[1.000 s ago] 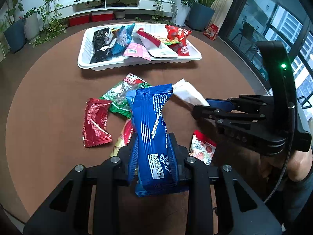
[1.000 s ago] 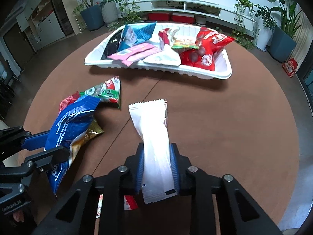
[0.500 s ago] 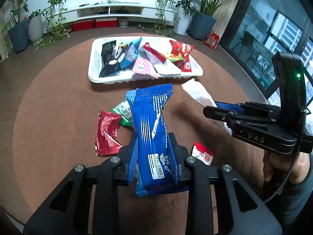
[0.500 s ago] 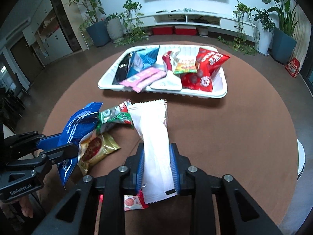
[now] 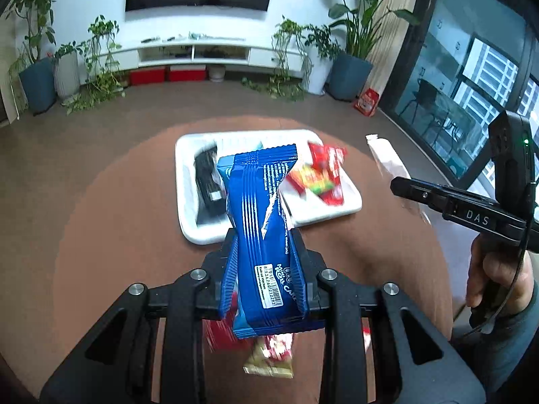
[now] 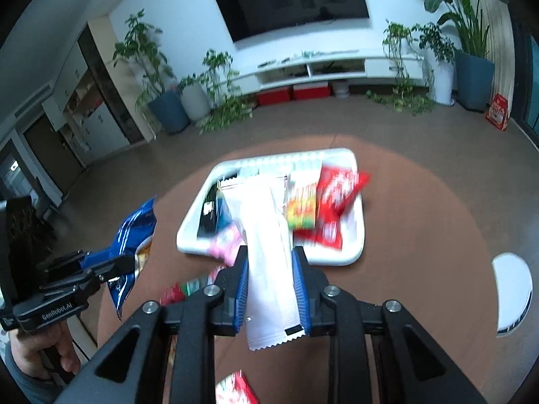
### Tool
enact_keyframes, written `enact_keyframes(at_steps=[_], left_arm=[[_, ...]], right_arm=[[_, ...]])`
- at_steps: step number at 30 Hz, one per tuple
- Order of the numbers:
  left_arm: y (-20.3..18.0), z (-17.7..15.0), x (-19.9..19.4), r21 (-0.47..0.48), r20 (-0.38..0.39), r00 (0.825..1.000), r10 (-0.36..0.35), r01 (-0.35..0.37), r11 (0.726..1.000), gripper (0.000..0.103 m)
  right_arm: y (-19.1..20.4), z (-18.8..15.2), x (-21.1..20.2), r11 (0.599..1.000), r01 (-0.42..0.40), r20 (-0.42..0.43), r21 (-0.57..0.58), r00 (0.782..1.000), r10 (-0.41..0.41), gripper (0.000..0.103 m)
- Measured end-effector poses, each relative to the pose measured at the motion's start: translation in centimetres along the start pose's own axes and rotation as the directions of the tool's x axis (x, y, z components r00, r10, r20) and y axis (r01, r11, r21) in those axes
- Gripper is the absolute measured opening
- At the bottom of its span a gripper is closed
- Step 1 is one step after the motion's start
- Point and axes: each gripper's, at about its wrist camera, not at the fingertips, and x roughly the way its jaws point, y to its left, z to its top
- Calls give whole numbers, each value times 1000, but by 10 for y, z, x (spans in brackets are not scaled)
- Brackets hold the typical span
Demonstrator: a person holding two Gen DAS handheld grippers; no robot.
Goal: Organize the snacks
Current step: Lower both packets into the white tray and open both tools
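Round brown desk [image 5: 118, 235] in a living room: my left tool [image 5: 264, 262] pinches a blue foil cake packet [image 5: 261, 222], my right tool [image 6: 271, 269] a white wrapper [image 6: 266, 235], both held above the white plastic tray [image 6: 357, 232] for stowing.

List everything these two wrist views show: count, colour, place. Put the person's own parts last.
blue snack pack: one, blue, clamped in the left gripper, above the table
white snack pack: one, white, clamped in the right gripper
tray: one, white, on the table's far side, holding several packs
red pack: one, red, at the tray's right end
black pack: one, black, at the tray's left end
loose packs: a few, red and green, on the table under the grippers
table: one, brown, round
left gripper: one, black
right gripper: one, black
hand: one, on the right gripper's handle
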Motion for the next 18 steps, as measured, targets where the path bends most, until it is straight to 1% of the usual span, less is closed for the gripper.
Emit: enact_keyframes(at_steps=[4,7,10,12,15,18], left_arm=[[13,31,12,-4,3,1000,11,-11,1000,27],[27,52,34,2,-13,1000,18,-18,1000,27],[42,68,63,0,-41,999,32,-32,999,27],[48,72,80,2,-65,997,36,-35,999,27],[50,71,109,14,-103,993,53,-52,999,27],[54,70,133,-2,-116,992,50,-51,999,27]], right_arm=[[-2,33,31,1000,19,-4,-13,1000,-19,26],[-6,41,58,999,34,-26,-4,999,-34,26],[-8,50,85,997,73,-37,-21,997,-74,26],[-9,53,98,997,75,-37,-23,996,-76,26],[-11,49,116,996,84,-63,-27,994,-86,26],[-13,46,128,992,118,-68,-37,990,-121,26]])
